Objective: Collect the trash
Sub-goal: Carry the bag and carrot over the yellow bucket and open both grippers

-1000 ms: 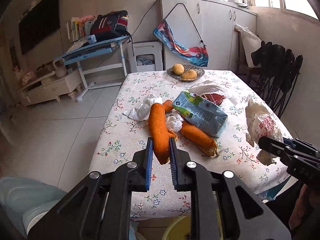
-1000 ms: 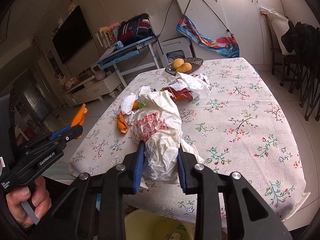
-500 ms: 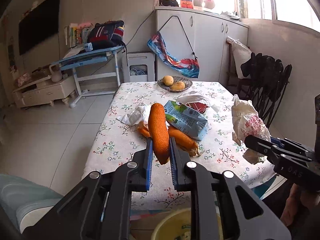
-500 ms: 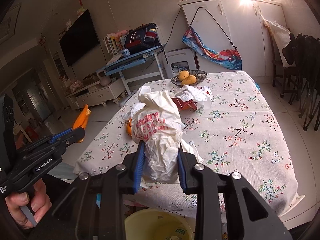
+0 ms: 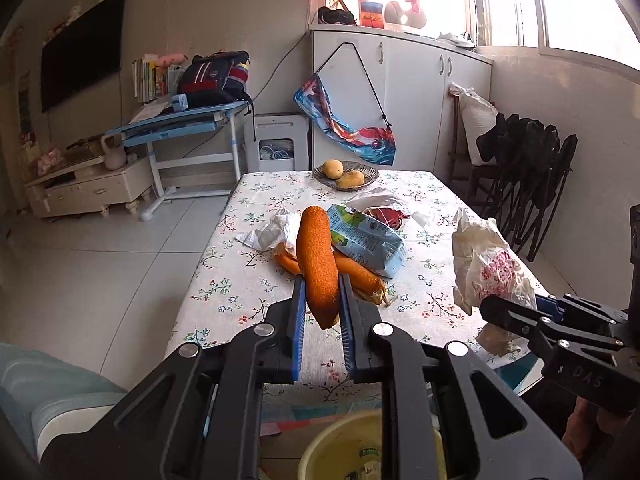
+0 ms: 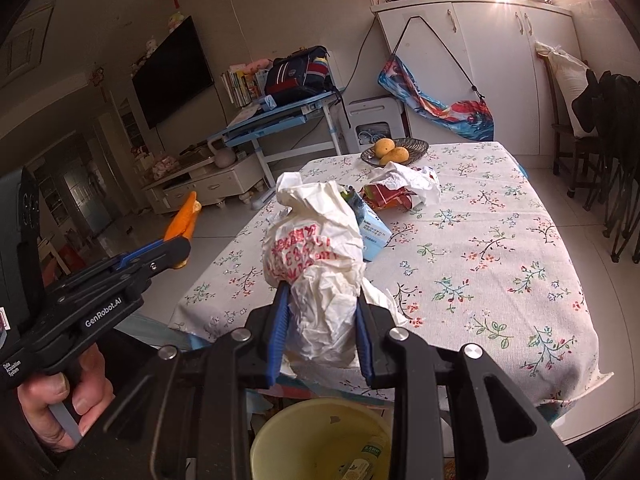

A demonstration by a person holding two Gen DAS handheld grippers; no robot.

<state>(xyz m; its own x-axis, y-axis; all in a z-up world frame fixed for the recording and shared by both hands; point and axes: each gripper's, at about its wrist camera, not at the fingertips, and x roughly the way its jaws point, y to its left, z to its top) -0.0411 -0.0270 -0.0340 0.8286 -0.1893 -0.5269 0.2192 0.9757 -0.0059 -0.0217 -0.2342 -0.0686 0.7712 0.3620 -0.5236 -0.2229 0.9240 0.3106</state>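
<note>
My left gripper (image 5: 322,300) is shut on an orange corn cob (image 5: 317,264), held up in the air in front of the table's near edge. My right gripper (image 6: 320,312) is shut on a crumpled white plastic bag with red print (image 6: 314,256); the same bag (image 5: 490,268) shows at the right of the left wrist view. A yellow bin (image 6: 320,440) stands on the floor below both grippers, with some trash inside. On the flowered tablecloth (image 6: 480,248) lie another orange cob (image 5: 358,274), a blue-green carton (image 5: 366,242), white tissue (image 5: 270,232) and a red wrapper under white plastic (image 6: 400,190).
A dark dish with two yellow fruits (image 5: 346,174) sits at the table's far end. Folded black chairs (image 5: 528,184) lean at the right wall. A blue desk (image 5: 184,128) and white cabinets (image 5: 400,96) stand beyond. A hand (image 6: 60,404) grips the left tool's handle.
Both grippers have drawn back from the table toward its near edge and risen a little, each keeping its load. The yellow bin has come further into view below.
</note>
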